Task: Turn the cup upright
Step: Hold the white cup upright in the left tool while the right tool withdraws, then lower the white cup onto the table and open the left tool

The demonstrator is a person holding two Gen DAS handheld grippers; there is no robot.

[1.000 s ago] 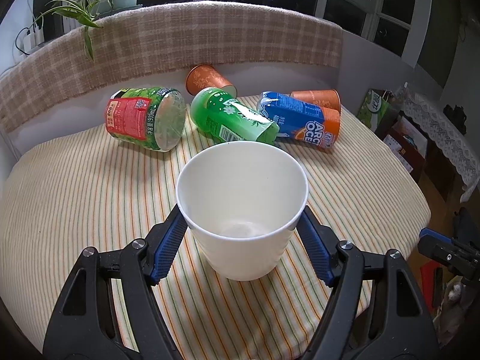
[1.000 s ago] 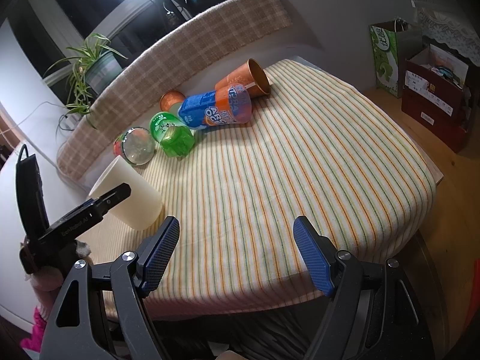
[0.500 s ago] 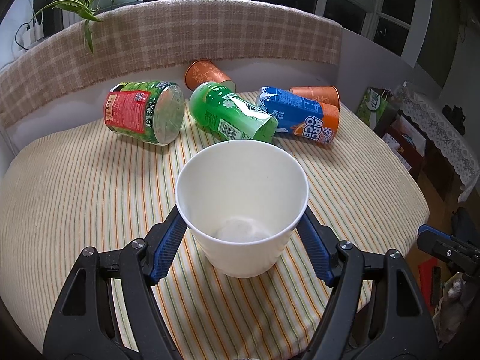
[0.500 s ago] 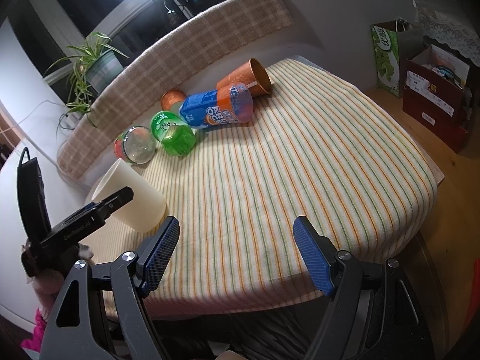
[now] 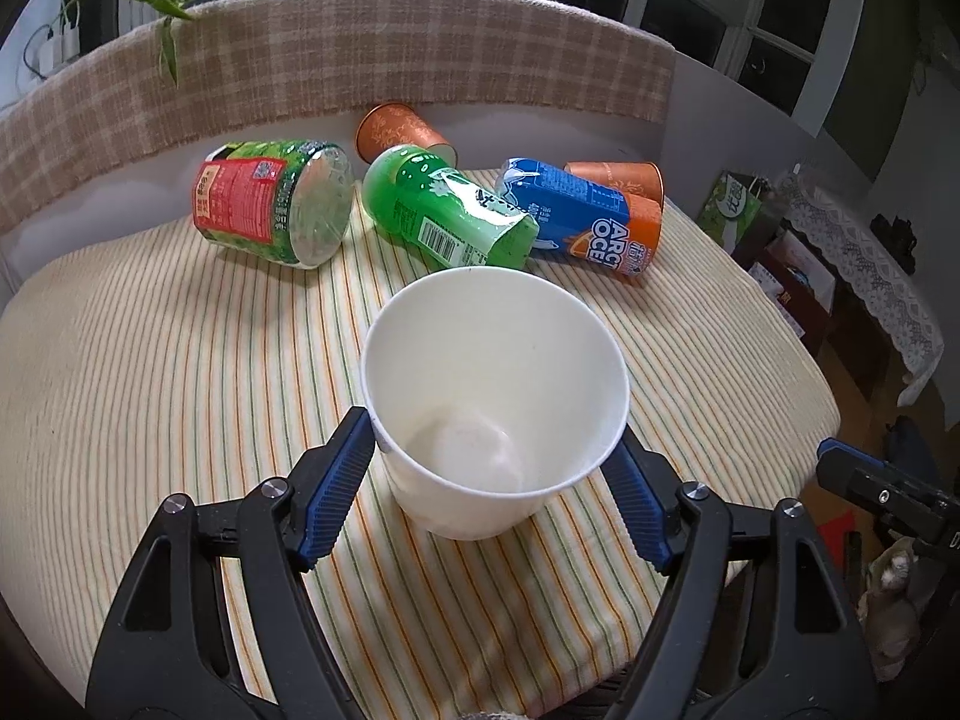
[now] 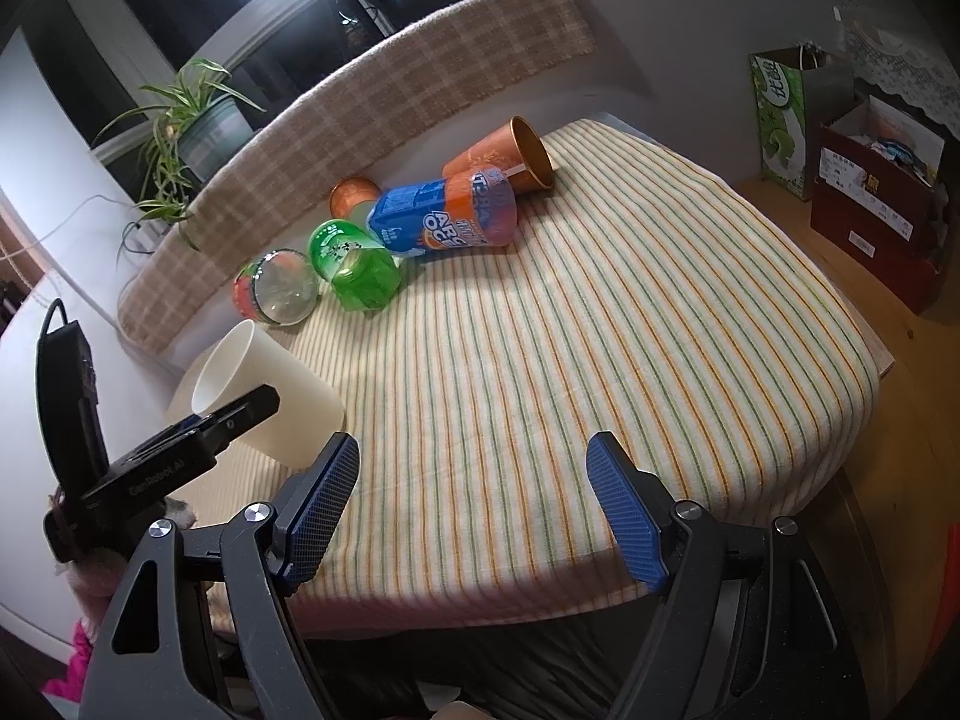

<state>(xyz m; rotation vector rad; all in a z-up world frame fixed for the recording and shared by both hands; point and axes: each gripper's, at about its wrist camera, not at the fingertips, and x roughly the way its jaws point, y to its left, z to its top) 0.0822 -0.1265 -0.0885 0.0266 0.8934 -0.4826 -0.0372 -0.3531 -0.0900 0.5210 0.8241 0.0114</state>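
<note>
A white paper cup (image 5: 492,396) stands mouth up between my left gripper's (image 5: 495,480) blue pads (image 5: 336,492), which press its sides; its base looks close to the striped cloth. In the right wrist view the cup (image 6: 270,396) is at the left, held by the left gripper (image 6: 240,420). My right gripper (image 6: 474,510) is open and empty over the table's near edge.
Lying at the back of the striped table (image 6: 600,330) are a clear green-and-red jar (image 5: 276,210), a green bottle (image 5: 444,210), a blue-and-orange carton (image 5: 588,222) and two copper cups (image 5: 396,132) (image 5: 618,177). A plaid backrest (image 5: 360,60) borders the far side.
The left gripper with the cup has tilted and moved slightly forward toward the lying containers. The right gripper has hardly moved.
</note>
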